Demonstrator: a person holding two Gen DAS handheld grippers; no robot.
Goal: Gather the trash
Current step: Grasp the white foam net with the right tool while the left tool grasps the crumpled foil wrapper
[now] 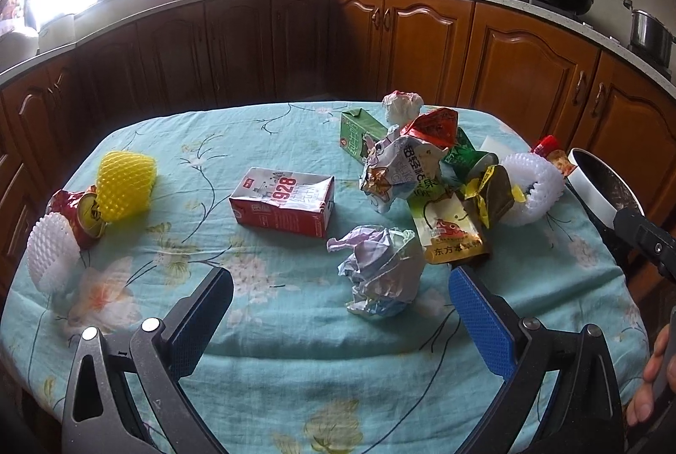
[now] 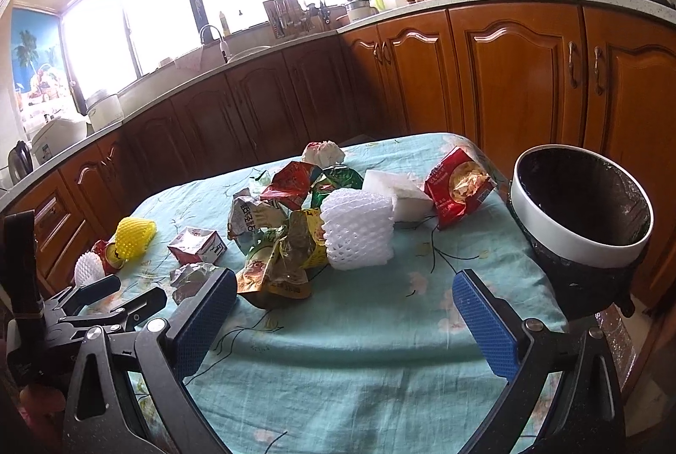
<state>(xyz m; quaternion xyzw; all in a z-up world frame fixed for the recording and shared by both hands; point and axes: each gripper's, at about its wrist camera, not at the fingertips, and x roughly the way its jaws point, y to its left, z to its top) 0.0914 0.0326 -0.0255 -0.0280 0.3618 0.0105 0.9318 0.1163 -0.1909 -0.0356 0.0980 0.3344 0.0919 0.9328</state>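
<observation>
Turquoise-clothed table (image 1: pixel 262 361) carries all trash uncollected: crumpled paper ball (image 1: pixel 382 276), red carton (image 1: pixel 283 202), wrapper pile (image 2: pixel 279 234). Bin (image 2: pixel 583 209) at right edge appears empty. Left gripper (image 1: pixel 338 310) and right gripper (image 2: pixel 344 310): both apart, holding nothing.

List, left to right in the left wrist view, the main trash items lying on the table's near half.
White foam net → yellow foam net → red carton → crumpled paper.
</observation>
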